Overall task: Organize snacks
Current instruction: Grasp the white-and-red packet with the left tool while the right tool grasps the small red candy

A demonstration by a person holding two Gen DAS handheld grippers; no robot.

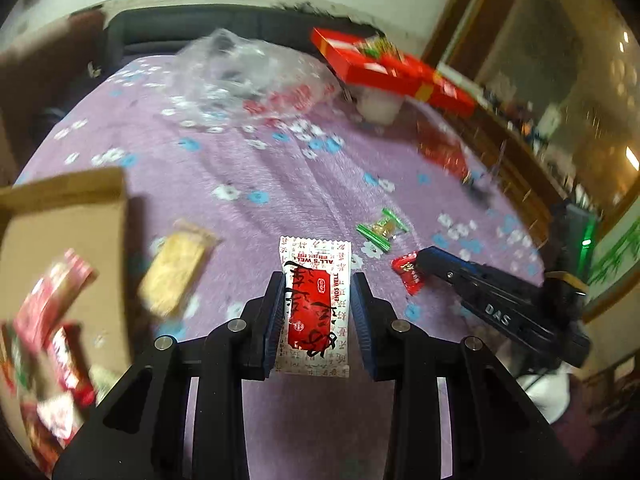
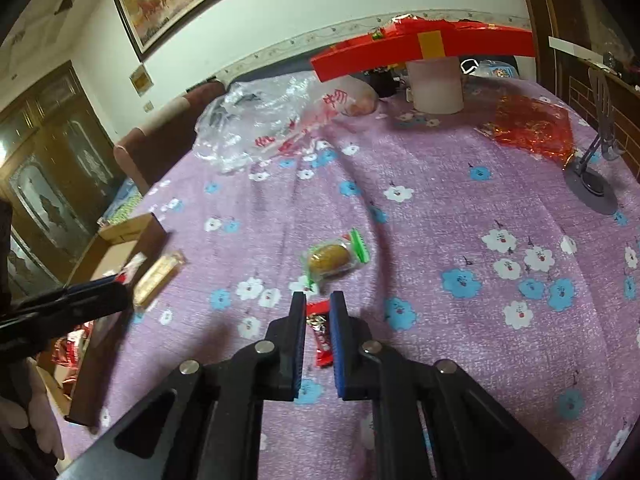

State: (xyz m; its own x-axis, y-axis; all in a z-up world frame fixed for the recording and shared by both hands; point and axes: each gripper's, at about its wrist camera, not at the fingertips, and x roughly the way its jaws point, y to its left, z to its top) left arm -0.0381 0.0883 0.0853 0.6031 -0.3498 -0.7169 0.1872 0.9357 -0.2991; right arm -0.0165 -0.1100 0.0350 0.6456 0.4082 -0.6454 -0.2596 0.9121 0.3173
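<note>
My left gripper (image 1: 317,280) holds a white and red snack packet (image 1: 314,308) between its fingers, above the purple flowered cloth. A cardboard box (image 1: 76,216) with red snacks inside lies to its left. My right gripper (image 2: 318,300) stands around a small red candy (image 2: 322,336) on the cloth; its jaws are narrow but a gap shows beside the candy. That candy also shows in the left wrist view (image 1: 408,270). A green-ended wrapped sweet (image 2: 334,258) and a yellow wafer pack (image 2: 158,278) lie loose on the cloth.
A crumpled clear plastic bag (image 2: 260,120) lies at the back. A red box (image 2: 424,46) rests on a white cup (image 2: 436,86). A red foil bag (image 2: 532,128) and a grey phone stand (image 2: 592,176) sit at the right.
</note>
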